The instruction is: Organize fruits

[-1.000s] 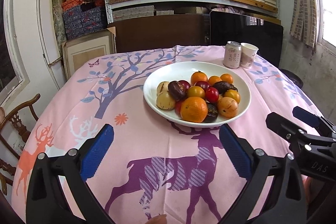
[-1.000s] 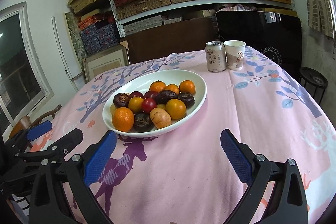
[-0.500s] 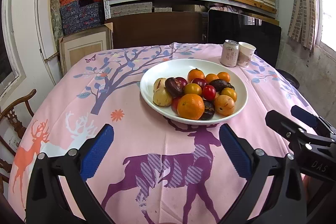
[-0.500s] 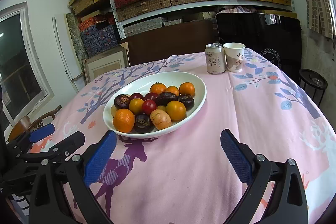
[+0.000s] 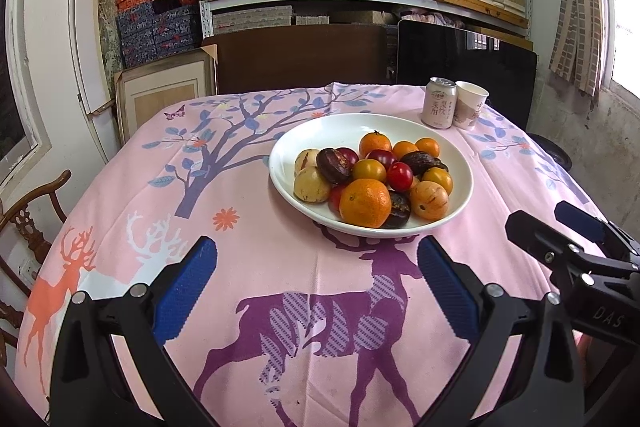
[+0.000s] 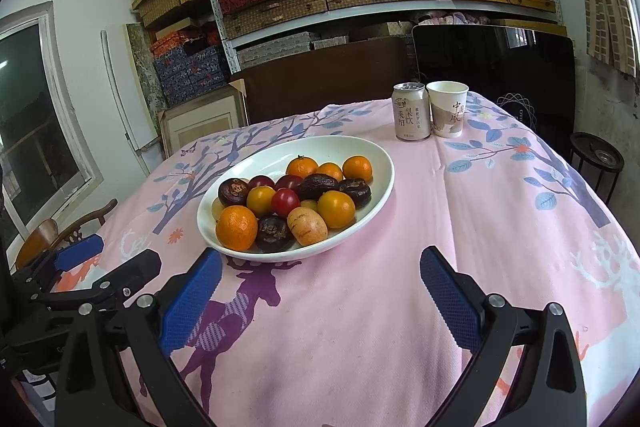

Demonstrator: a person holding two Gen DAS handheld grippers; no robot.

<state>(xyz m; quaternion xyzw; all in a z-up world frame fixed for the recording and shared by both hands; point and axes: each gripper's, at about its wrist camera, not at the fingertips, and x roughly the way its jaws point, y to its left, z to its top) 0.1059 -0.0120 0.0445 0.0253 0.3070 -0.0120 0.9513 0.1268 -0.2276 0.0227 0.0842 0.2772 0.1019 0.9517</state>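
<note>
Right now, both grippers hang over a table with a pink cloth (image 5: 256, 267) that has deer and trees printed on it. The left gripper (image 5: 316, 291) is wide open, with its blue pads far apart and nothing between them. The right gripper (image 6: 320, 301) is wide open too, and it holds nothing. Each one shows up at the side of the other's view: the right one at the right edge of the left view, the left one at the left edge of the right view.

A white bowl (image 5: 460, 163) sits on the cloth ahead of both grippers, not touching them. All the fruit is in the bowl, piled close together. At the front is a big orange (image 5: 365, 203). Beside it lies a dark brown fruit (image 5: 396, 215) and a pale striped fruit (image 5: 429, 200). A small red fruit (image 5: 399, 175) sits in the middle, with a yellow one (image 5: 369, 171) next to it. Three small oranges (image 6: 330, 167) are at the back of the pile. On the left side of the bowl are two pale round fruits (image 5: 311, 183), touching another dark brown one.

Behind the bowl, near the far edge of the table, stand a can (image 6: 412, 111) and a paper cup (image 6: 447, 109), side by side. Shelves (image 6: 360, 7) full of flat boxes fill the wall behind the table. A wooden chair (image 5: 28, 215) stands at the left of the table.
</note>
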